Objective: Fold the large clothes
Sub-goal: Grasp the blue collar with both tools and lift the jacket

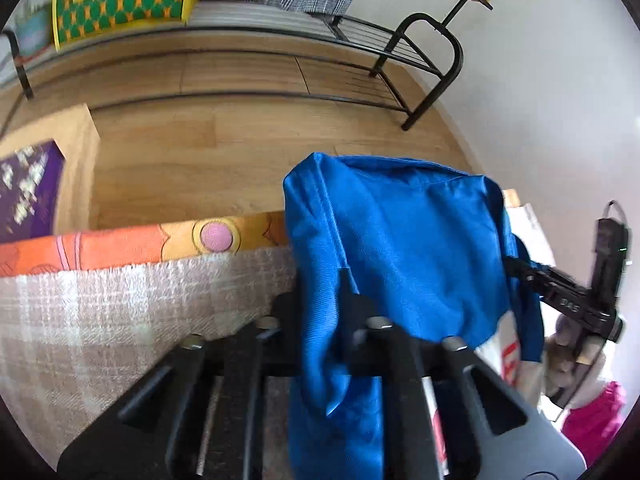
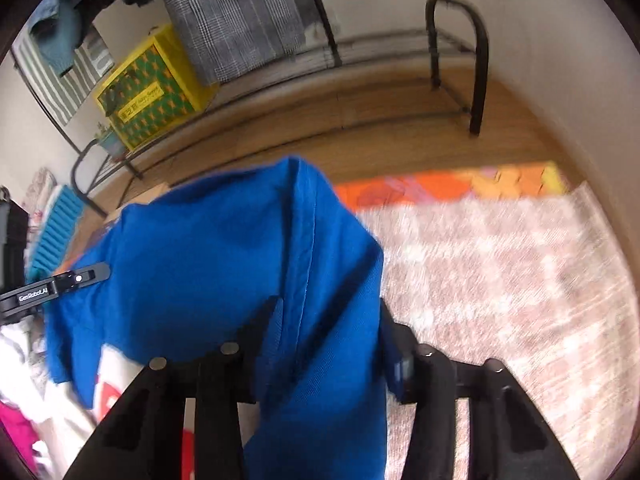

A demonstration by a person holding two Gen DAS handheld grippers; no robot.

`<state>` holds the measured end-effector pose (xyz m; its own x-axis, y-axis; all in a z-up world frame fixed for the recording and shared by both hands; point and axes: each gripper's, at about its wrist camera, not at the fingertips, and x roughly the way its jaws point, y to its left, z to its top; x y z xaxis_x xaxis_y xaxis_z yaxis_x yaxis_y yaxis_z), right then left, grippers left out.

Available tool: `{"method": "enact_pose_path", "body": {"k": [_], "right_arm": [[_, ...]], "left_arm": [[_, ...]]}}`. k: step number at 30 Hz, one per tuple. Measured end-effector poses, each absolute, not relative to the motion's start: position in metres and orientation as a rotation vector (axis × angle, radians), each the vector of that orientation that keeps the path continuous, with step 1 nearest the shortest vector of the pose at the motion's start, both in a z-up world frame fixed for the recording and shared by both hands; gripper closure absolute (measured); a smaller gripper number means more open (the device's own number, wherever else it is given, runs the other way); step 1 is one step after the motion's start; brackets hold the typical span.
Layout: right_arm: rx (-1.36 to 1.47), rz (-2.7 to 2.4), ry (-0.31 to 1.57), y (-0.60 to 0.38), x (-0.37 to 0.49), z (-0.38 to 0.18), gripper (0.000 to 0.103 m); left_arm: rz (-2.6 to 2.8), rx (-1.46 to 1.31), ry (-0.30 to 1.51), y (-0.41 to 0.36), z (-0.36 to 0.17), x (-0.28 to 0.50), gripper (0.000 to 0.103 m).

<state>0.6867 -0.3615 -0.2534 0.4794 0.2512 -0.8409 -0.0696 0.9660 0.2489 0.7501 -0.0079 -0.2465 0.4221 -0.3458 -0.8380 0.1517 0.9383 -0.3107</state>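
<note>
A large blue garment (image 1: 400,240) hangs bunched between both grippers above a checked beige blanket (image 1: 100,312). My left gripper (image 1: 320,292) is shut on one edge, and the cloth drapes over its fingers and hides the tips. In the right wrist view the same blue garment (image 2: 200,248) fills the gap of my right gripper (image 2: 332,320), whose fingers (image 2: 272,320) press a thick seamed fold. The right gripper (image 1: 520,266) shows at the far right of the left wrist view, biting the cloth's other edge. The left gripper (image 2: 96,274) shows at the left of the right wrist view.
An orange patterned sheet (image 2: 440,184) borders the blanket (image 2: 500,280). Beyond lie a wooden floor (image 1: 240,140) and a black metal rack (image 1: 432,60) with a grey checked garment (image 2: 224,16) and a yellow-green box (image 2: 148,96). White and pink clothes (image 1: 592,416) are piled beside the blanket.
</note>
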Motion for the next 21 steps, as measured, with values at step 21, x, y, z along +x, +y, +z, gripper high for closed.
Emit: {"method": "enact_pose_path", "body": {"k": [21], "right_arm": [[0.255, 0.299, 0.804, -0.36, 0.579, -0.128, 0.101]], "left_arm": [[-0.407, -0.107, 0.799, -0.036, -0.114, 0.617, 0.103]]}}
